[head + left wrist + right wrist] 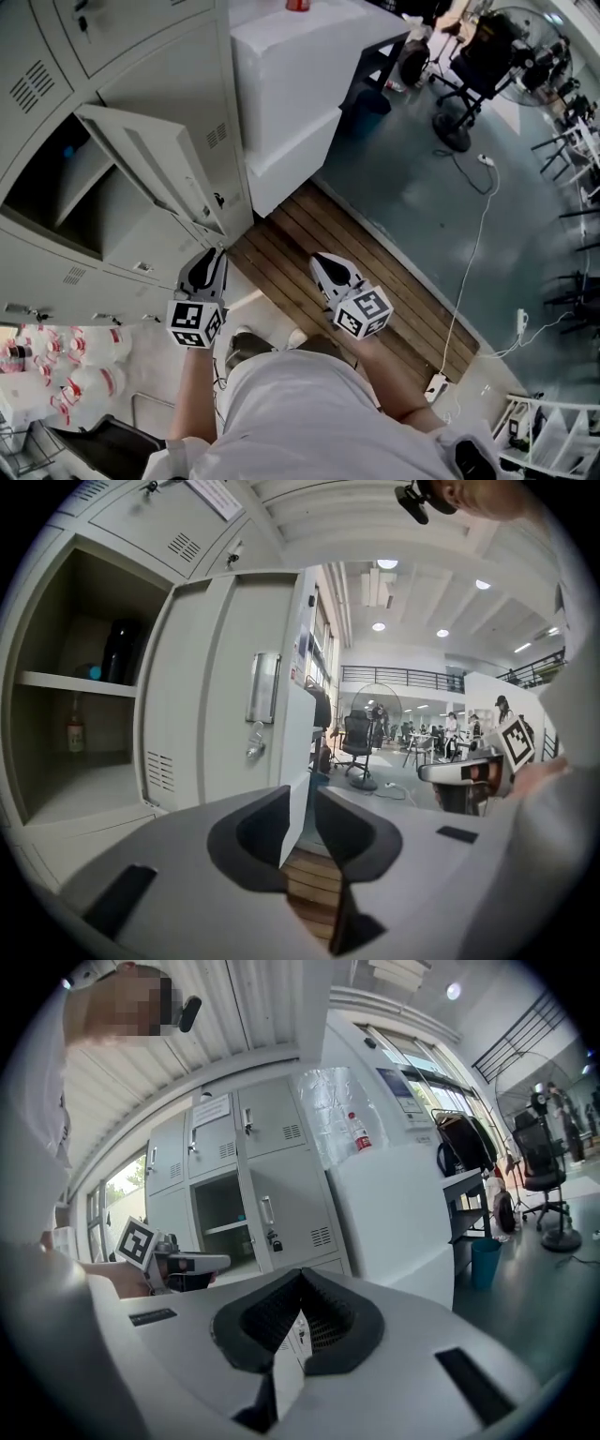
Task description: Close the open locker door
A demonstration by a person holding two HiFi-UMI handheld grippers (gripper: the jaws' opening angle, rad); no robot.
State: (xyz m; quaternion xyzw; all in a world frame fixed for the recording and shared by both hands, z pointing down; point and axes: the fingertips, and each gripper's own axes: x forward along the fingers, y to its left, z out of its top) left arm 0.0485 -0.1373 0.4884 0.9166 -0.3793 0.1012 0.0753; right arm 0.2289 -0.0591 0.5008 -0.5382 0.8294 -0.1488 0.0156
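Note:
The open locker door point(150, 164) swings out from the grey locker bank point(141, 56), leaving its compartment point(37, 192) exposed. My left gripper point(217, 253) sits at the door's lower free corner. In the left gripper view the jaws point(302, 803) stand open, and the edge of the door point(225, 696) lines up with the gap between them; no pad presses on it. My right gripper point(320, 259) hovers over the wooden pallet, apart from the door. Its jaws point(300, 1279) are shut with nothing in them. The open compartment point(223, 1218) shows in the right gripper view.
A white cabinet point(291, 84) stands right of the lockers. A wooden pallet point(375, 281) lies underfoot. A dark bottle point(117, 649) stands on the shelf inside the locker. A fan point(525, 47), a chair and a white cable point(469, 272) are at the right. Bottles point(66, 366) crowd the lower left.

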